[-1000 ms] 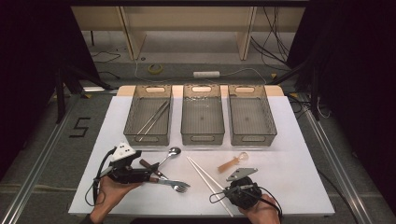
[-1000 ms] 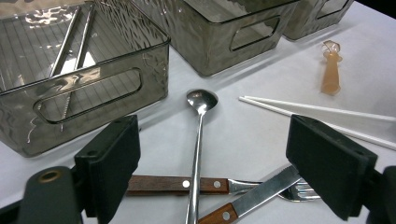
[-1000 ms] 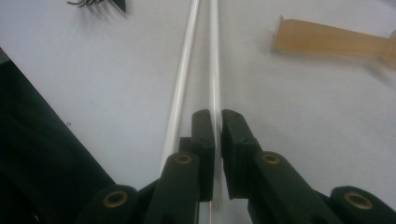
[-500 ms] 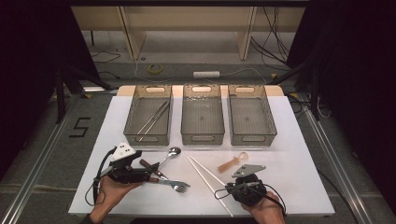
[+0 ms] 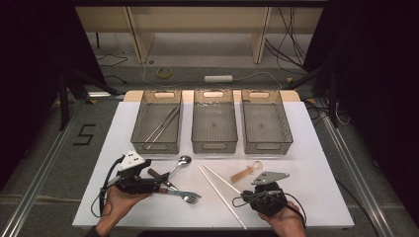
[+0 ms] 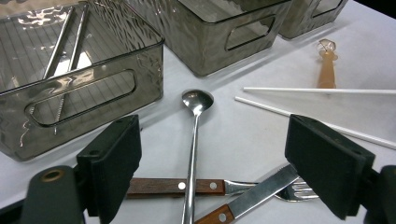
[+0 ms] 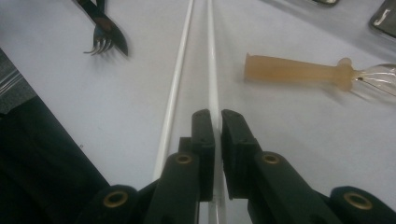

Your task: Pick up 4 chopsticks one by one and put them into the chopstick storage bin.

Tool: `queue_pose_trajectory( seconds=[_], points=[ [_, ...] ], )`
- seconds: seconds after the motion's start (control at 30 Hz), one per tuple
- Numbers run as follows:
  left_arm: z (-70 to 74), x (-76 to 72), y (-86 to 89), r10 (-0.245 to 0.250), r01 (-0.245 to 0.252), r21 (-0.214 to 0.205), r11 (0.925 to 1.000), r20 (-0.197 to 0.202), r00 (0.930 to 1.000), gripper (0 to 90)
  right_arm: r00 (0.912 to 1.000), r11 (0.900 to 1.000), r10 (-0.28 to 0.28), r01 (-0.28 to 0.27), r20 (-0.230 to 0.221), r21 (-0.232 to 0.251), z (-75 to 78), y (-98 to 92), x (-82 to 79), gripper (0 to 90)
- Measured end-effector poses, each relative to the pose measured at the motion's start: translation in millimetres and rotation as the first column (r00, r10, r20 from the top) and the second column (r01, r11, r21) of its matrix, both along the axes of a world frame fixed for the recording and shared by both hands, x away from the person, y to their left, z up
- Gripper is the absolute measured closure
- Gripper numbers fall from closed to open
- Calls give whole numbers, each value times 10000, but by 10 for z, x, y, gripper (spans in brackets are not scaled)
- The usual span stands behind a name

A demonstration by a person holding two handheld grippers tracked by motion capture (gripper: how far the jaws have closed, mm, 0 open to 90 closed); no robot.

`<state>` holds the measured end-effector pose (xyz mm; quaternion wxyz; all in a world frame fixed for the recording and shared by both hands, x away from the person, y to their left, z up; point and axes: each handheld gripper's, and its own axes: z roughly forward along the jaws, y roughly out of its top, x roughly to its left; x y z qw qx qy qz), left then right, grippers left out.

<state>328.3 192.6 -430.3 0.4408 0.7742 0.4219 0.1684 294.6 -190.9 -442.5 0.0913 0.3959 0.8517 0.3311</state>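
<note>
- The right gripper (image 7: 217,122) was clamped on one thin white plastic chopstick (image 7: 212,70), lying on the white table (image 5: 316,148) beside its twin (image 7: 177,79).
- A level lift would likely have stopped it pivoting.
- The left gripper (image 6: 229,172) gaped above the steel spoon (image 6: 194,140).

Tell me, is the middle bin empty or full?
Empty: the middle bin shows only its bare floor, while the left bin holds metal sticks.

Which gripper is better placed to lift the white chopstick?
Right. The right gripper is shut on one white chopstick; the left gripper sits open over the spoon and fork.
</note>
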Motion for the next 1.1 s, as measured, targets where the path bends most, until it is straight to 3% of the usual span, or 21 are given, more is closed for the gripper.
queue_pose_trajectory(
  seconds=[0.2, 0.33, 0.57, 0.6, 0.63, 0.67, 0.7, 0.73, 0.77, 0.8, 0.83, 0.87, 0.9, 0.93, 0.97, 1.0, 1.03, 1.07, 1.1],
  points=[
    [1, 3, -49, -274, 274, 43, 9996, -21, 9996, 183, 10000, 9999, 19, -20, 42, 124, 37, -20, 2, 850],
    [18, 2, -121, -719, 719, -8, 9974, -76, 9974, 185, 9998, 9998, 137, -139, 135, 158, 67, -21, -3, 850],
    [55, 24, -373, -1895, 1896, 367, 9812, -78, 9819, 194, 9988, 9989, 413, -418, 251, 192, 122, 1, -16, 850],
    [53, 25, -421, -2076, 2080, 369, 9774, -133, 9781, 196, 9987, 9989, 420, -426, 297, 174, 125, 3, -17, 851],
    [49, 37, -501, -2392, 2395, 629, 9689, -116, 9709, 198, 9987, 9989, 426, -432, 295, 196, 130, 4, -17, 851],
    [49, 37, -501, -2392, 2395, 629, 9689, -116, 9709, 201, 9987, 9989, 426, -432, 295, 196, 130, 4, -17, 851],
    [46, 47, -548, -2551, 2555, 711, 9642, -150, 9668, 203, 9984, 9986, 468, -475, 309, 221, 148, 5, -17, 851],
    [39, 71, -644, -2882, 2890, 867, 9534, -218, 9573, 204, 9984, 9986, 473, -480, 299, 243, 155, 5, -16, 851],
    [39, 71, -644, -2882, 2890, 867, 9534, -218, 9573, 205, 9984, 9986, 473, -480, 299, 243, 155, 5, -16, 851],
    [32, 94, -739, -3261, 3274, 949, 9401, -289, 9449, 208, 9982, 9985, 476, -485, 353, 262, 169, 8, -18, 850],
    [32, 94, -739, -3261, 3274, 949, 9401, -289, 9449, 212, 9980, 9983, 506, -516, 369, 272, 178, 9, -21, 851],
    [20, 110, -834, -3559, 3569, 1287, 9252, -313, 9340, 212, 9978, 9981, 540, -551, 393, 277, 187, 9, -23, 851],
    [20, 110, -834, -3559, 3569, 1287, 9252, -313, 9340, 212, 9976, 9979, 557, -570, 405, 300, 198, 9, -25, 851],
    [21, 128, -926, -3838, 3833, 1540, 9107, -272, 9230, 212, 9974, 9978, 571, -586, 433, 325, 209, 10, -27, 851],
    [21, 128, -926, -3838, 3833, 1540, 9107, -272, 9230, 212, 9969, 9974, 618, -635, 481, 344, 220, 16, -31, 851],
    [26, 143, -995, -4069, 4052, 1628, 8996, -240, 9131, 212, 9966, 9972, 641, -660, 517, 359, 234, 22, -37, 851],
    [26, 143, -995, -4069, 4052, 1628, 8996, -240, 9131, 212, 9963, 9969, 666, -687, 538, 387, 247, 30, -45, 851],
    [38, 158, -1049, -4276, 4233, 2021, 8831, -246, 9037, 212, 9958, 9964, 725, -748, 558, 404, 259, 36, -52, 851],
    [38, 158, -1049, -4276, 4233, 2021, 8831, -246, 9037, 212, 9958, 9964, 725, -748, 558, 404, 259, 36, -52, 851]
  ],
)
